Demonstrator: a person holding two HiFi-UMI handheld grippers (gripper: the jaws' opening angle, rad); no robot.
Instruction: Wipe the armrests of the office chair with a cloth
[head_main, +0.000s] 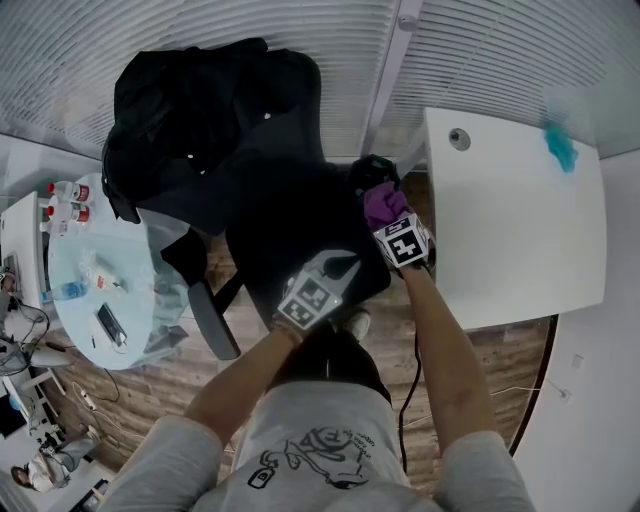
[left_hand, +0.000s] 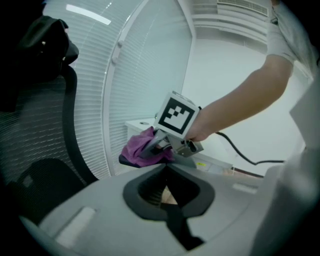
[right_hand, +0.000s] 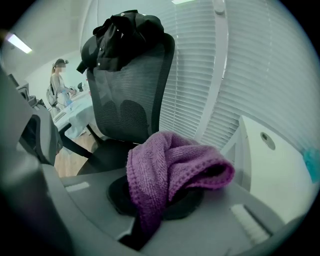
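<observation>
Holding a purple cloth (head_main: 381, 203) bunched between its jaws, the right gripper (head_main: 392, 222) is at the far right side of the office chair (head_main: 290, 235), close to the corner of a white table (head_main: 520, 240). In the left gripper view the cloth (left_hand: 142, 147) lies on the dark pad of the chair's armrest (left_hand: 126, 160), and the right gripper (left_hand: 165, 145) presses on it from above. In the right gripper view the cloth (right_hand: 170, 167) fills the space between the two jaws and one end hangs down into the dark hollow of the tool. The left gripper (head_main: 345, 268) is above the black seat, near the right one but not touching it. Its jaws are together and there is nothing between them in its own view; its tip (left_hand: 166, 169) points toward the cloth. A black jacket (head_main: 200, 110) is thrown over the mesh backrest (right_hand: 125, 100). The other armrest (head_main: 215, 320), grey, sticks out on the left side of the seat. Further left stands a round glass table (head_main: 70, 300) with small things on it. A person (right_hand: 59, 82) stands far behind the chair in the right gripper view.
</observation>
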